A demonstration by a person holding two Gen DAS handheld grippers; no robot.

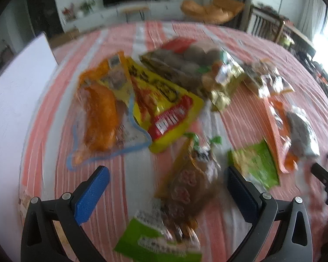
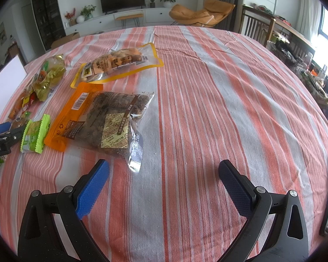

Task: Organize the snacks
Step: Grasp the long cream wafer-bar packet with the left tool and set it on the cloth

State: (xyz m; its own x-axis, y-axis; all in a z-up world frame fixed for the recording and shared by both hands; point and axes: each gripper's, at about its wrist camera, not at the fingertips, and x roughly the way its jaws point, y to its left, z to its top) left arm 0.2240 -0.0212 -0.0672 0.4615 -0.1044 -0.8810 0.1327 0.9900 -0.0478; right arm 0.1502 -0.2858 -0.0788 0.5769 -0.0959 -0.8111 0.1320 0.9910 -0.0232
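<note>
Snack packets lie scattered on a red and grey striped tablecloth (image 2: 207, 87). The left wrist view is blurred. My left gripper (image 1: 168, 187) is open, and a brown and gold packet (image 1: 190, 181) lies between its fingers on the cloth. Beyond lie an orange packet (image 1: 100, 118), a yellow and red bag (image 1: 164, 109) and a dark bag of round snacks (image 1: 185, 63). My right gripper (image 2: 164, 185) is open and empty over bare cloth. Ahead of it, to the left, lie a dark packet with an orange edge (image 2: 102, 122), a small green packet (image 2: 35, 137) and a clear yellow-edged bag (image 2: 118, 63).
A white board (image 1: 15, 100) stands at the table's left edge. A green packet (image 1: 258, 166) and a grey one (image 1: 301, 133) lie to the right in the left wrist view. Gold-wrapped sweets (image 2: 48, 76) lie far left. Chairs and a TV unit stand beyond the table.
</note>
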